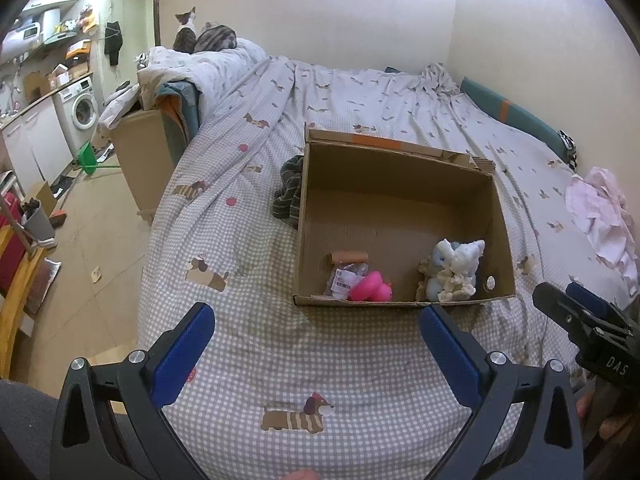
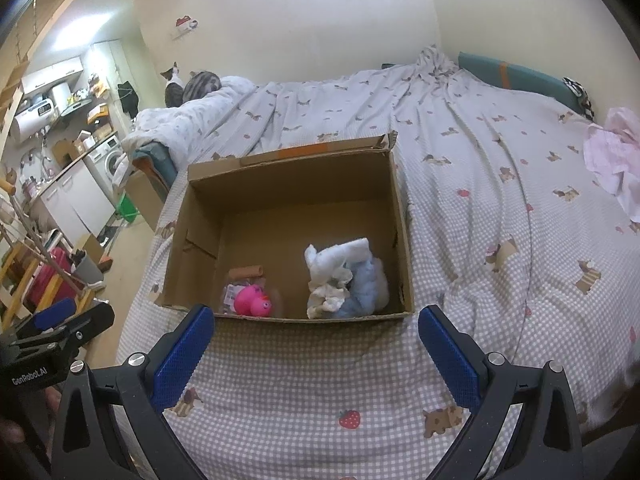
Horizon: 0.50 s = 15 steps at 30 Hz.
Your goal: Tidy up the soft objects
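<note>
An open cardboard box [image 1: 396, 188] [image 2: 296, 184] stands on the checked bed cover. Inside lie a pink rubber duck [image 1: 370, 287] [image 2: 253, 301], a white and blue bundle of soft cloths [image 1: 454, 270] [image 2: 346, 278], a small orange roll [image 1: 348, 257] and a plastic packet [image 1: 344, 278]. A dark striped cloth [image 1: 289, 188] lies against the box's left wall. A pink garment [image 1: 604, 216] [image 2: 616, 152] lies at the right of the bed. My left gripper [image 1: 316, 344] is open and empty in front of the box. My right gripper [image 2: 316, 344] is open and empty, just before the box's near wall.
Two cats [image 1: 204, 36] sit on a folded duvet at the far left corner of the bed. A second cardboard box [image 1: 144, 160] stands beside the bed. The floor and kitchen units [image 1: 60, 120] lie to the left. A teal cushion [image 1: 516, 114] lines the right wall.
</note>
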{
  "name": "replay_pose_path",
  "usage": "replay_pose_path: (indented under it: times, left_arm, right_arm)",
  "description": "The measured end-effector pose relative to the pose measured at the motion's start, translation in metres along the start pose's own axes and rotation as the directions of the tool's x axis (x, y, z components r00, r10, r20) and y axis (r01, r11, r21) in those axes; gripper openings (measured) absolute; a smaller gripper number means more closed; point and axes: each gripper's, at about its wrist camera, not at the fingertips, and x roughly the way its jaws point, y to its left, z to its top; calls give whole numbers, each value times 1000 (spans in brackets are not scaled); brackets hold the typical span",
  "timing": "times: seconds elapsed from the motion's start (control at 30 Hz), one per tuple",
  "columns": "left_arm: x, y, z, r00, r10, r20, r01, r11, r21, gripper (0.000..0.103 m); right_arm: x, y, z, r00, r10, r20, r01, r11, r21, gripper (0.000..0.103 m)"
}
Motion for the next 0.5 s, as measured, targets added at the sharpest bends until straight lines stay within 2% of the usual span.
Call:
replay_pose_path:
  times: [0.5]
  left_arm:
    - [1, -2, 0, 1000, -3, 0, 3, 1000, -5, 103]
  right_arm:
    - [3, 0, 0, 1000, -8, -12, 8, 1000, -3, 103]
